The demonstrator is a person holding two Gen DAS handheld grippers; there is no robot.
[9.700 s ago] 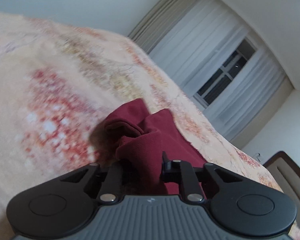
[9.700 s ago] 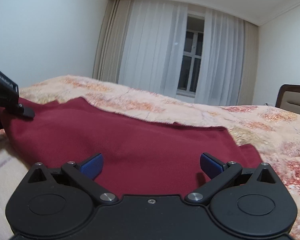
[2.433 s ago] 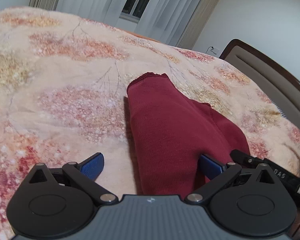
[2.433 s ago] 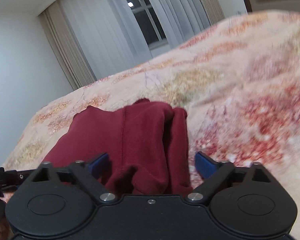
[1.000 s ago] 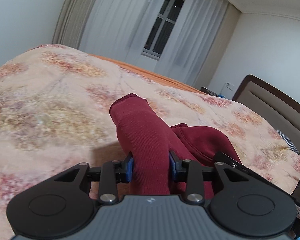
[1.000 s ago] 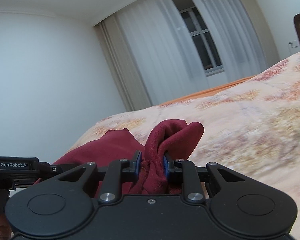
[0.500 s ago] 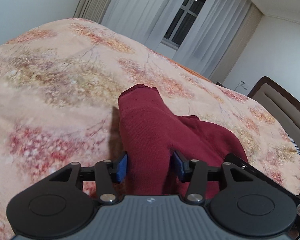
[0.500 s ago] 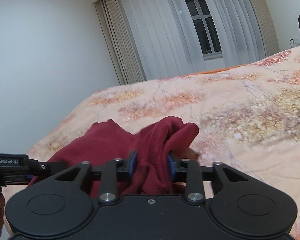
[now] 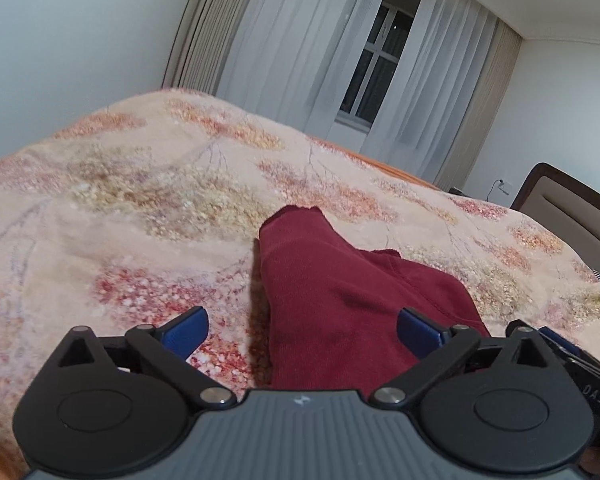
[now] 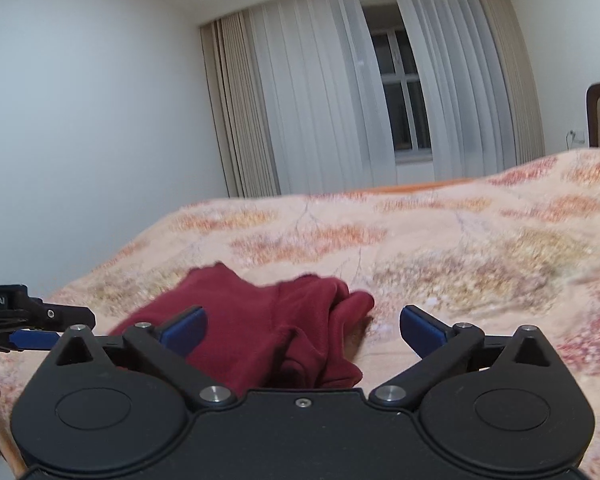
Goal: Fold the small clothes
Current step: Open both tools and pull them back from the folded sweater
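A dark red garment (image 9: 340,292) lies folded into a narrow bundle on the flowered bedspread (image 9: 140,208). My left gripper (image 9: 302,330) is open, its blue pads on either side of the bundle's near end, holding nothing. In the right wrist view the garment (image 10: 268,320) lies just ahead of my right gripper (image 10: 303,325), which is open and empty. The left gripper's tip (image 10: 36,326) shows at the left edge of that view, and the right gripper's body (image 9: 572,364) at the lower right of the left wrist view.
The bed fills both views. A brown padded headboard (image 9: 572,208) stands on the right. White curtains and a window (image 10: 404,120) are beyond the far edge of the bed. A white wall is to the left.
Both grippers were shut on the red garment half a second ago. Now both have opened and let it go, and it lies on the bedspread.
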